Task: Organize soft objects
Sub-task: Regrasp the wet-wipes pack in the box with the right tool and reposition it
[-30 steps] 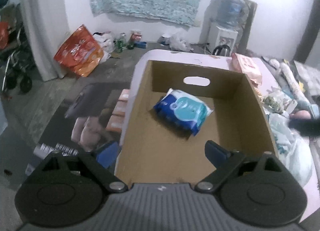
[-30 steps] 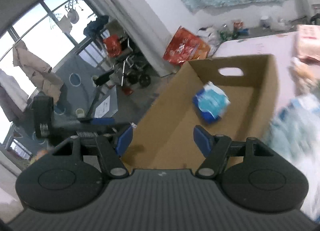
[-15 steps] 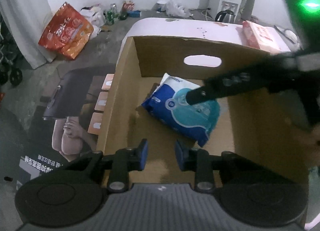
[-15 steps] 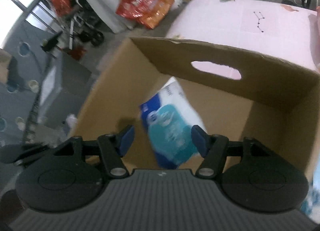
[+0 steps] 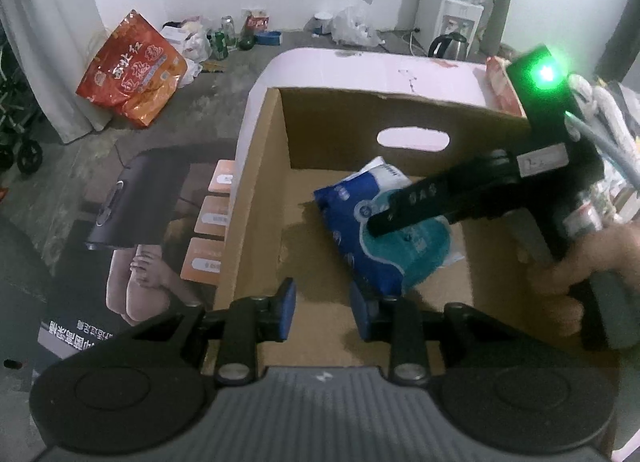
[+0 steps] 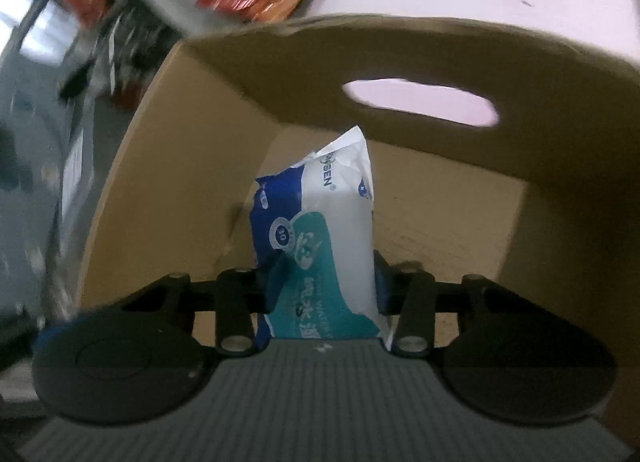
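A blue, teal and white soft wipes pack (image 5: 384,230) lies inside an open cardboard box (image 5: 256,198) with a handle slot in its far wall. My right gripper (image 6: 322,282) reaches into the box and its two fingers are closed against the sides of the pack (image 6: 320,230). In the left wrist view the right gripper's black body (image 5: 480,190) comes in from the right over the pack. My left gripper (image 5: 322,312) hovers over the box's near edge, its blue pads a narrow gap apart and empty.
The box (image 6: 168,166) stands on a pink table (image 5: 360,70). A red snack pack (image 5: 500,82) lies at the table's far right. On the floor to the left are an orange bag (image 5: 132,74), bottles and a dark printed carton (image 5: 132,198).
My right gripper moved down into the box and closed on the wipes pack. My left gripper narrowed from wide open to a small gap and drew back slightly.
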Demonstrator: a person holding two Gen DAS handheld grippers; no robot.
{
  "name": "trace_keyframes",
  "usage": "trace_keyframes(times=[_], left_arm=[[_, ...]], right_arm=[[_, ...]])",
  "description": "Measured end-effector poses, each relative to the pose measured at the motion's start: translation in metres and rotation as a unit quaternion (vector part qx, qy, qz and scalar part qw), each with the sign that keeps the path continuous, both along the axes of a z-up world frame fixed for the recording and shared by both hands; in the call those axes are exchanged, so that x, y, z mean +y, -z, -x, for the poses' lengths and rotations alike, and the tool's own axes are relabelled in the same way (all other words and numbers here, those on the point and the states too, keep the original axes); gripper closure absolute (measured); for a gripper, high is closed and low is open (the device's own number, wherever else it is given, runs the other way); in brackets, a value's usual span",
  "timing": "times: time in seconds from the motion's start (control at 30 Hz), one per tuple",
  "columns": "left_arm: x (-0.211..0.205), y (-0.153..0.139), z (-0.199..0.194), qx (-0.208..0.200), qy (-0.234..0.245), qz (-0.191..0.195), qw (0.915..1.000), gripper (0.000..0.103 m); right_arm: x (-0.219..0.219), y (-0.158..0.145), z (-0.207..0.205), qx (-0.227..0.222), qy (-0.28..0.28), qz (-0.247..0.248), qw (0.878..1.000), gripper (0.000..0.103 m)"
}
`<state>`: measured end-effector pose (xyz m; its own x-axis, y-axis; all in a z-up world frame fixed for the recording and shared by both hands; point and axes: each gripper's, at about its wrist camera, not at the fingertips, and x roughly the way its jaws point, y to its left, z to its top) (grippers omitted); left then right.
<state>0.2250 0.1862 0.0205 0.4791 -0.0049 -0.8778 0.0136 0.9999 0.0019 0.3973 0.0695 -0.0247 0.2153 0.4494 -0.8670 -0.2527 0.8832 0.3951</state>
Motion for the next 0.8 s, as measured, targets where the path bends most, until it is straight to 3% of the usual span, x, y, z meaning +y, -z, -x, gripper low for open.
trace_keyframes(times=[0.1,0.27,0.33,0.43,0.5,0.63,0.73,0.8], left_arm=[[0.004,-0.005,0.003,-0.007,-0.002,0.009,0.9999,0.066],[0.009,-0.008,0.006,-0.013,-0.005,0.016,0.9998,0.059],[0.01,-0.01,0.008,-0.016,-0.007,0.019,0.9997,0.056],[0.011,-0.011,0.011,-0.018,-0.009,0.024,0.9995,0.052],[0.011,-0.014,0.015,-0.021,-0.011,0.03,0.9993,0.048],[0.012,-0.026,0.026,-0.034,-0.012,0.042,0.9985,0.04],[0.009,-0.042,0.04,-0.055,-0.011,0.052,0.997,0.025],[0.005,-0.055,0.052,-0.073,-0.006,0.058,0.9956,0.01]], right_arm=[[-0.015,0.006,-0.002,0.014,0.078,-0.046,0.996,0.066],[-0.014,0.022,0.008,0.03,0.147,-0.115,0.982,0.067],[-0.012,0.03,0.009,0.046,0.164,-0.143,0.975,0.064],[-0.009,0.034,0.011,0.064,0.165,-0.172,0.969,0.047],[-0.011,0.027,0.012,0.056,0.162,-0.176,0.969,0.032],[-0.03,0.001,0.02,0.036,0.163,-0.19,0.968,0.028],[-0.052,-0.035,0.035,0.01,0.154,-0.213,0.965,0.026],[-0.073,-0.067,0.056,-0.018,0.138,-0.226,0.964,0.023]])
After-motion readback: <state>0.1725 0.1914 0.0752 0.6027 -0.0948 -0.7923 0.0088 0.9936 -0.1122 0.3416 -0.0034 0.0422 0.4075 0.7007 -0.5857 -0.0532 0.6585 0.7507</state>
